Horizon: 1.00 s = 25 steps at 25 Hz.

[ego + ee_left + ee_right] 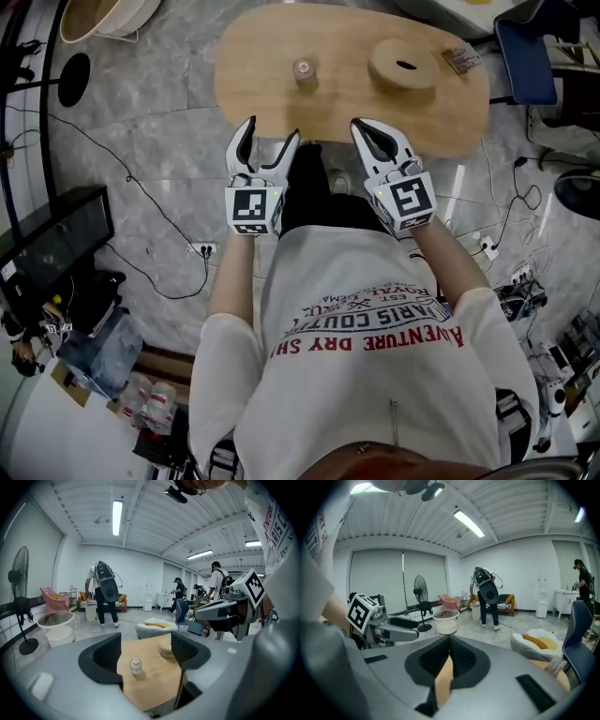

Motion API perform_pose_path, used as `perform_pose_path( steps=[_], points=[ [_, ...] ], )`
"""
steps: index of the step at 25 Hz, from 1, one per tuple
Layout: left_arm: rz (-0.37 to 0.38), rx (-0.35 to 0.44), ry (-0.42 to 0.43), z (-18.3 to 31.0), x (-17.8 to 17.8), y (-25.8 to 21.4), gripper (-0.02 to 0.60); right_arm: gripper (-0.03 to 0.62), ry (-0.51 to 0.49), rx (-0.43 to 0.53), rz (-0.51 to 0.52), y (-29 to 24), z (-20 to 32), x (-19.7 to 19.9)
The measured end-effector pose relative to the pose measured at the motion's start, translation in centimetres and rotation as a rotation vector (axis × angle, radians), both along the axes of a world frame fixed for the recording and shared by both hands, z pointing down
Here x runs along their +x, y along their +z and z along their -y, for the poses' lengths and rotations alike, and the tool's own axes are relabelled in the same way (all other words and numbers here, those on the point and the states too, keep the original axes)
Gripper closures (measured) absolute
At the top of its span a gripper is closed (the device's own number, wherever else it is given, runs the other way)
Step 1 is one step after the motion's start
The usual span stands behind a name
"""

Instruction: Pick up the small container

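Fingers (105,657) of the left gripper (270,139) stand released and wide apart, with nothing between them but a view of bare wood. Those of the right gripper (364,129) are clenched, tips meeting on nothing, and only a thin sliver of wood shows below the tips in the right gripper view.

The small container (304,70), a clear little jar, stands upright on the oval wooden bench (262,42). It is toward the bench's far side, at about 12 o'clock from the left gripper and well apart from it. In the left gripper view it shows through the gap between the open fingers, nearer the left one. A round wooden disc (404,64) with a dark slot lies at 3 o'clock from the container, well apart. A small printed packet (459,59) sits at the bench's rim beyond the disc.

The bench stands on a grey marbled floor (141,112) strewn with cables, with a power strip (202,249) at 8 o'clock. A blue chair (525,52) stands off the bench's 2 o'clock end, and a pale tub (94,17) at 10 o'clock. The wood around the container is bare on every side.

Both fingertips reach just over the bench's near rim at 6 o'clock. Both forearms stretch forward from a white printed T-shirt (375,328), side by side. The grippers point toward 12 o'clock, tipped slightly down, marker cubes uppermost.
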<state>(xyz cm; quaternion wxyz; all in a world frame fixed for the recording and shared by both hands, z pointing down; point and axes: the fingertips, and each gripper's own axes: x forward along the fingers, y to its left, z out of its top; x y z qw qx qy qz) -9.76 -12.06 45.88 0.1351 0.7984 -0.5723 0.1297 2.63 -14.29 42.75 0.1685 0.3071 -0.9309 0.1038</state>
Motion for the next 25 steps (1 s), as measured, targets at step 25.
perform_pose_path(
  steps=[25],
  points=[
    [0.01,-0.208,0.21,14.8,2.2,30.1,0.193,0.597,0.175,-0.164,-0.109,22.3,12.8,-1.3]
  ],
)
